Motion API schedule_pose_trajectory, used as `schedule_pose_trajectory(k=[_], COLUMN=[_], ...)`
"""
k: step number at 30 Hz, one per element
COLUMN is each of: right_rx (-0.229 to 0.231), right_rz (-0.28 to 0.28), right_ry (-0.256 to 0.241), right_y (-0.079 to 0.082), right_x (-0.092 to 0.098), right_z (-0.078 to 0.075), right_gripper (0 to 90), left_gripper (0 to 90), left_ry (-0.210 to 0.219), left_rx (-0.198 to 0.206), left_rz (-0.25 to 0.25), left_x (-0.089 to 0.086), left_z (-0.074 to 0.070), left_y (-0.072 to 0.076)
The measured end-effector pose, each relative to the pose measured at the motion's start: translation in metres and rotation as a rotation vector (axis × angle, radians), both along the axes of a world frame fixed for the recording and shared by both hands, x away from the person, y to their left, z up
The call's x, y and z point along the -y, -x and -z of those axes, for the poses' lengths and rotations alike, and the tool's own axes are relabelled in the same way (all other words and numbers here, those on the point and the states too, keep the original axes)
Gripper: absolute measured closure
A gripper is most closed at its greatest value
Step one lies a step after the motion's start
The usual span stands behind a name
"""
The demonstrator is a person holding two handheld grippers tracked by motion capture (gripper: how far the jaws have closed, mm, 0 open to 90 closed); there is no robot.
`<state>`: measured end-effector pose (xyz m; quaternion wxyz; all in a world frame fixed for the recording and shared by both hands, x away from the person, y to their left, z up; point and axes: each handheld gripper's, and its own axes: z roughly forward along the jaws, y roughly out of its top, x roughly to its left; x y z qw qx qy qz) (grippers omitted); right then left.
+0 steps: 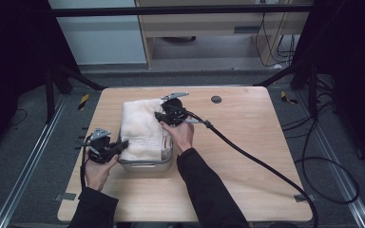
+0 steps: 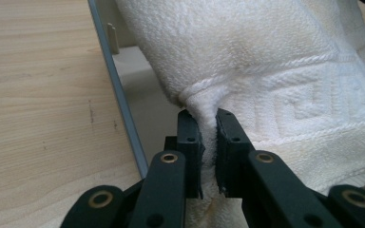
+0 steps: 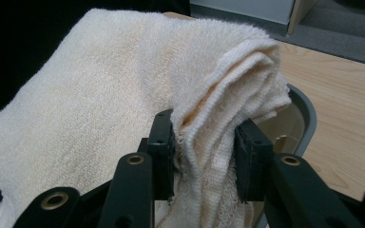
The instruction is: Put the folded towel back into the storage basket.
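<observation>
**Ben:** Grey floor goes all around a wooden table (image 1: 247, 156), and a light cupboard stands far behind it. What sits on the wood?

**Mia:** A metal tray (image 1: 145, 166). It is on the person's left part of the table, near the front edge. A white towel (image 1: 140, 124) lies folded in the tray. It bulges up over the rim and hangs a bit past the far end.

**Ben:** Where is the left gripper (image 1: 122, 145)?

**Mia:** At the tray's near left corner. Its jaws are pinched on a small fold at the towel's edge. In the left gripper view the two black jaws are almost together, with just a thin bit of white cloth between them. The tray's shiny rim (image 2: 119, 90) runs up beside them.

**Ben:** And the right gripper (image 1: 159, 115)?

**Mia:** It is at the far right side of the tray, on top of the towel. The person's right hand (image 1: 179, 134) holds it from behind. In the right gripper view the jaws hold a thick bunch of towel layers (image 3: 228, 104). They are wider apart than the left ones, because the cloth there is fatter.

**Ben:** Anything else?

**Mia:** A black cable (image 1: 261, 164) runs from the right gripper, away from the tray, to the table's near right corner. A small dark round spot (image 1: 216, 99) sits on the table past the tray, to the right.
</observation>
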<state>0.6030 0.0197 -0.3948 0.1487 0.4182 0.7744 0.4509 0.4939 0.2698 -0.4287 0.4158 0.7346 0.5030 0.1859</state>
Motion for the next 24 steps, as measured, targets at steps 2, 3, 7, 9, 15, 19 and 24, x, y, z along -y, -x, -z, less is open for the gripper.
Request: schedule_pose_trajectory(k=[2,3,7,9,15,19,24], right_rx=[-0.005,-0.005,-0.008,-0.006,-0.008,-0.003,0.009], right_rz=[0.001,0.0,-0.001,-0.002,-0.006,-0.014,-0.022], right_ry=[0.008,0.01,0.037,0.042,0.067,0.095,0.135], right_y=[0.0,0.0,-0.001,-0.001,-0.001,-0.002,-0.001], right_x=[-0.001,-0.002,-0.004,-0.004,-0.006,-0.008,-0.009], right_z=[0.002,0.003,0.01,0.011,0.02,0.025,0.029], right_gripper=[64.7,64.6,64.4,64.3,63.8,63.3,61.4], left_gripper=[81.5,81.5,81.4,81.3,80.7,79.4,74.9], left_ry=[-0.006,-0.012,-0.031,-0.032,-0.043,-0.052,-0.046], left_rx=[-0.008,-0.01,-0.016,-0.021,-0.039,-0.049,-0.039], left_rz=[0.0,0.0,0.0,-0.003,-0.006,-0.01,-0.007], left_x=[0.0,0.0,0.002,0.002,0.002,0.002,0.003], left_z=[0.001,0.001,0.003,0.004,0.008,0.01,0.01], left_y=[-0.001,-0.001,-0.001,-0.001,-0.002,-0.003,-0.003])
